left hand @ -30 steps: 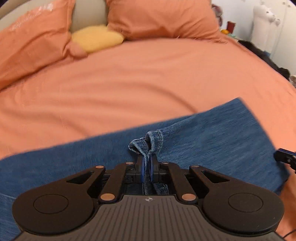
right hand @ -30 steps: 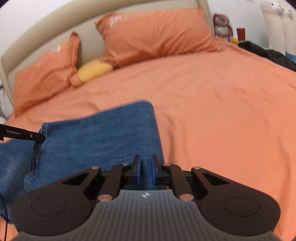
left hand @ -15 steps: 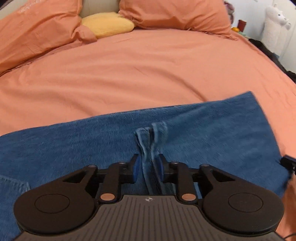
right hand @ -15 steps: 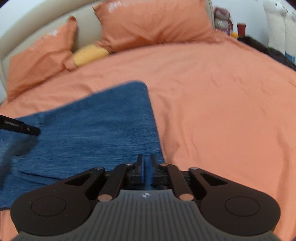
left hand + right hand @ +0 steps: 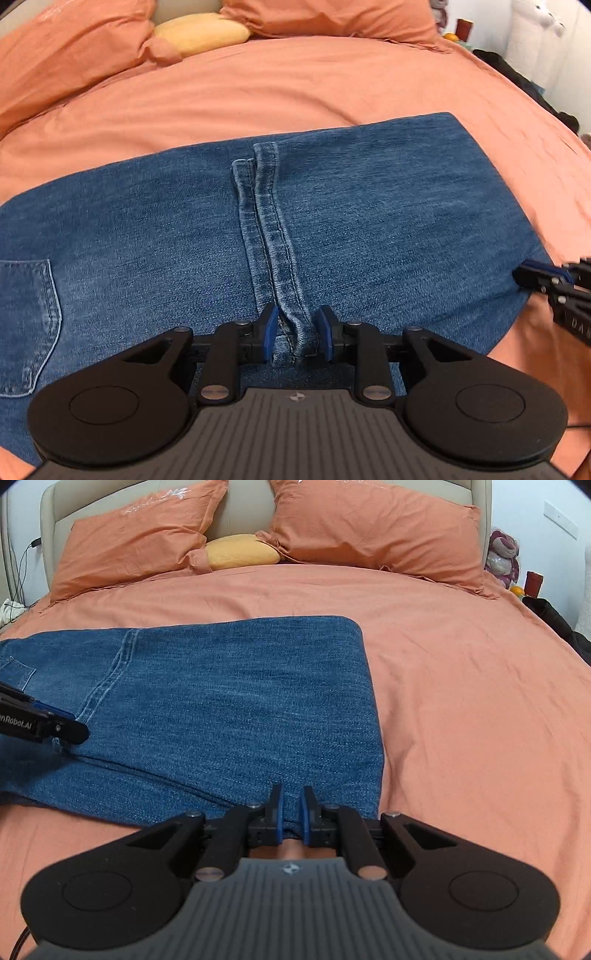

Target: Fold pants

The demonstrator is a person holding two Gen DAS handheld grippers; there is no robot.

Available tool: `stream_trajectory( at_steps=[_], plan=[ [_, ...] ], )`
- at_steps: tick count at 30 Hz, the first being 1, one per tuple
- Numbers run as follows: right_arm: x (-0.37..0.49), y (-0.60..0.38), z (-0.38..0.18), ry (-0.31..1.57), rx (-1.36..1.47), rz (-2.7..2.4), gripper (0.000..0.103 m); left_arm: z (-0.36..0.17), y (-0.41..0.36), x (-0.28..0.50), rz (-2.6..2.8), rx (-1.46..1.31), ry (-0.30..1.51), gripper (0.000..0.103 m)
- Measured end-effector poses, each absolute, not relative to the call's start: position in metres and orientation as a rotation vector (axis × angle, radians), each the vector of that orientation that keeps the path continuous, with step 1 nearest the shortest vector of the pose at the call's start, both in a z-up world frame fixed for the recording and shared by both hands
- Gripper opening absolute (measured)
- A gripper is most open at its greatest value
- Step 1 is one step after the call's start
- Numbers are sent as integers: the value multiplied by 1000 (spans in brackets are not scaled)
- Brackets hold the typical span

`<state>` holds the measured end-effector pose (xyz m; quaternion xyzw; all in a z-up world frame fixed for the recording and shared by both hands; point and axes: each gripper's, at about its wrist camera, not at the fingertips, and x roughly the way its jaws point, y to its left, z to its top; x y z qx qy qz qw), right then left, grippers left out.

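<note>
Jeans (image 5: 369, 229) lie folded flat on the bed (image 5: 295, 92), orange sheet under them, folded edge toward the right side of the bed in my right wrist view. Back pocket (image 5: 29, 325) shows at the left edge of the left view.

My left hand-held gripper (image 5: 294, 334) is released: blue pads (image 5: 269, 332) stand apart on either side of the hem strip (image 5: 273, 240), not pressing it. The hem runs straight away from the gripper across the denim and lies flat on the layer below.

My right hand-held gripper (image 5: 291, 814) is clenched on the near edge of the jeans (image 5: 221, 709), close to the folded corner; denim sits between the nearly closed pads. It also shows at the right edge of the left view (image 5: 535, 275), at the denim's edge.

Two orange pillows (image 5: 376, 528) and a yellow cushion (image 5: 242, 550) lean at the headboard (image 5: 247, 506), well apart from the jeans.
</note>
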<state>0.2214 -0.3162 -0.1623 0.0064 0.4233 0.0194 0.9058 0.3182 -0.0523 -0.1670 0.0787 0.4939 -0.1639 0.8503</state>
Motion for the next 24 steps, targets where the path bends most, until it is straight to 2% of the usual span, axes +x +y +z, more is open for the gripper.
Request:
stream_trajectory(
  at_steps=[4, 9, 12, 14, 15, 17, 22, 24],
  plan=[
    [220, -318, -158, 850, 16, 33, 6, -148, -41, 307, -360, 139, 1006, 32],
    [206, -306, -133, 740, -39, 68, 7, -116, 12, 287, -317, 73, 967, 44],
    [204, -295, -118, 713, -48, 132, 13, -97, 55, 277, -259, 4, 942, 57],
    [206, -284, -109, 716, -74, 177, 21, -85, 85, 274, -202, -41, 918, 59],
    [208, -278, -105, 720, -93, 205, 23, -81, 102, 272, -170, -64, 908, 63],
    [213, -265, -97, 726, -126, 252, 35, -76, 135, 270, -97, -111, 894, 70],
    [238, -239, -83, 774, -158, 343, 37, -80, 221, 263, 98, -267, 865, 72],
    [250, -227, -80, 796, -177, 379, 37, -87, 251, 262, 160, -363, 850, 75]
  ],
)
